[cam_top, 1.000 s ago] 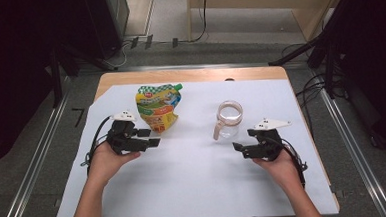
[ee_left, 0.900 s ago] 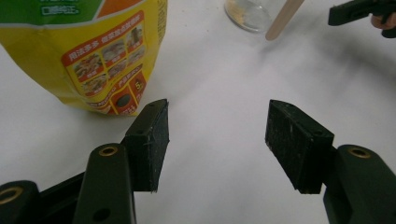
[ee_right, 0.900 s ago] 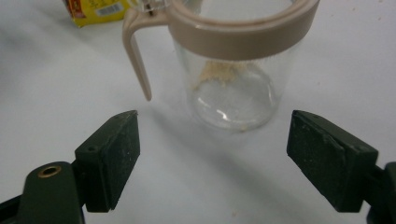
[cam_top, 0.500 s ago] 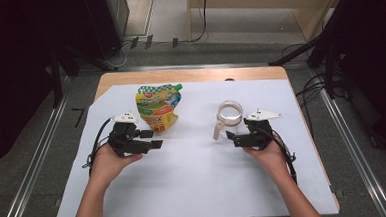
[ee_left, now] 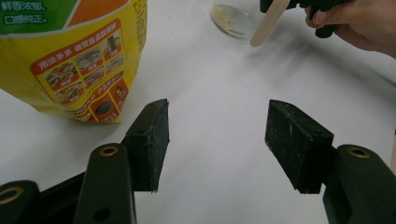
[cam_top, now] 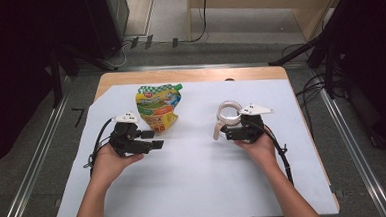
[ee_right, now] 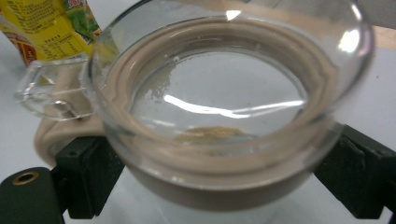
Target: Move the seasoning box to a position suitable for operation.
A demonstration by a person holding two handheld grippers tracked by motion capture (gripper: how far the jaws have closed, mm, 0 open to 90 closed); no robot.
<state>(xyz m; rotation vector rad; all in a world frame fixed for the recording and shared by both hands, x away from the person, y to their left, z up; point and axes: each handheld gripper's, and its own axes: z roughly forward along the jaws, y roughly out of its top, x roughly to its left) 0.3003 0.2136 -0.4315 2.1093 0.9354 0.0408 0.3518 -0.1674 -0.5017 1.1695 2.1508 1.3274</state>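
Your left gripper rests with jaws apart on nothing, the yellow pouch just beyond it, while your right gripper, its jaws just widened, flanks the clear glass jar with its beige collar and handle, pads' contact unclear.

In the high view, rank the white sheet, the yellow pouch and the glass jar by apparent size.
1. white sheet
2. yellow pouch
3. glass jar, partly hidden by the right gripper

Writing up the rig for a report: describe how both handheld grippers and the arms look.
Both the left gripper and the right gripper are black, each topped by a grey three-cornered plate and trailing a black cable. The square black jaw pads sit on arms with brass-ringed holes. The forearms are bare, no sleeves.
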